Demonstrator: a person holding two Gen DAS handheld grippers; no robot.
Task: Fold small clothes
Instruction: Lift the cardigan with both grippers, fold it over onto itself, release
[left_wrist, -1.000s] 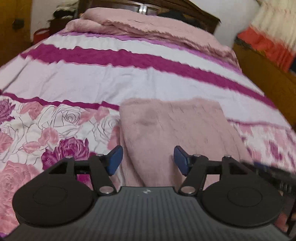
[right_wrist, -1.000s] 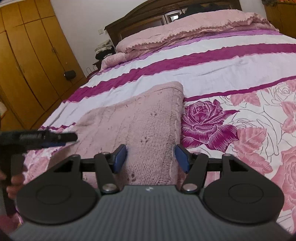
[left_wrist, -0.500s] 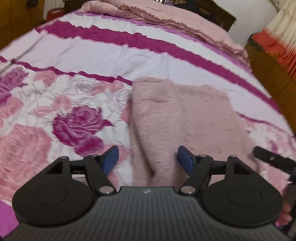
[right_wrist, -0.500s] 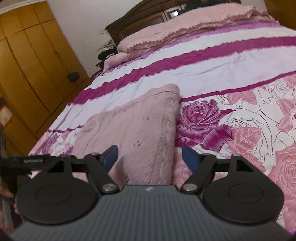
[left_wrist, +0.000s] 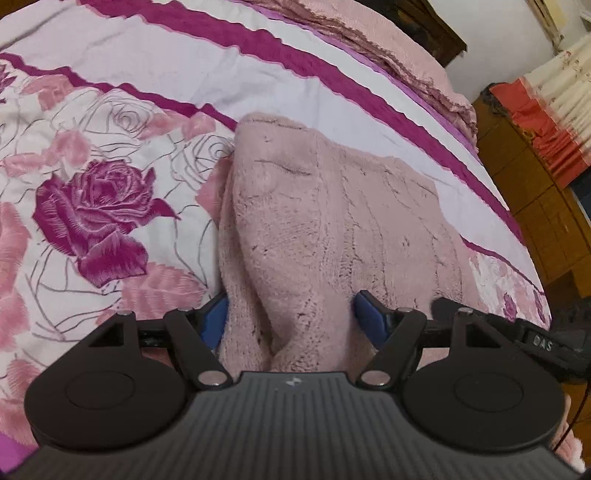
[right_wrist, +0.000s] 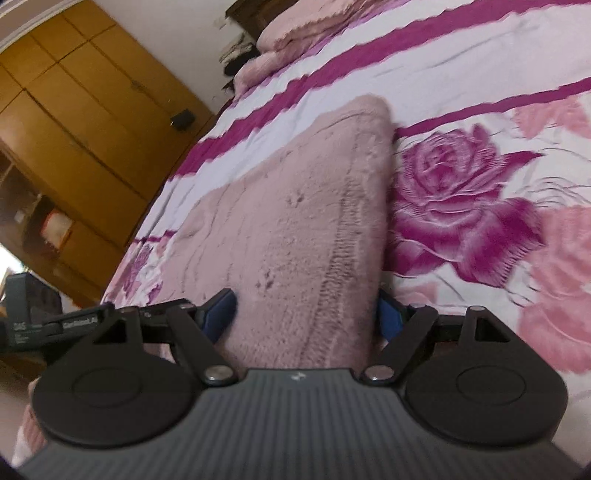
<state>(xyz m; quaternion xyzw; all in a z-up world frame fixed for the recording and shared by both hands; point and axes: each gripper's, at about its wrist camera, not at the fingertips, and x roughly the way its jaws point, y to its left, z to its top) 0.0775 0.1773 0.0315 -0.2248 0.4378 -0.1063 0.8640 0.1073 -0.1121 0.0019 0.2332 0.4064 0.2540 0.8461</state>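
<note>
Floral bedspread (left_wrist: 110, 177) bears pink garment (left_wrist: 332, 229); "DAS" tool (left_wrist: 543, 345).

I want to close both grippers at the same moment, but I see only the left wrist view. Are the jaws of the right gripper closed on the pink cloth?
Observer: No. The right gripper has its jaws open, one on each side of the near right corner of the pink cloth.
Operator: How does the cloth edge look there?
Observer: A ribbed band runs along that edge toward the far corner.
Operator: What lies beside that edge, on the right?
Observer: The bedspread, with a large magenta rose printed right next to the cloth.
</note>
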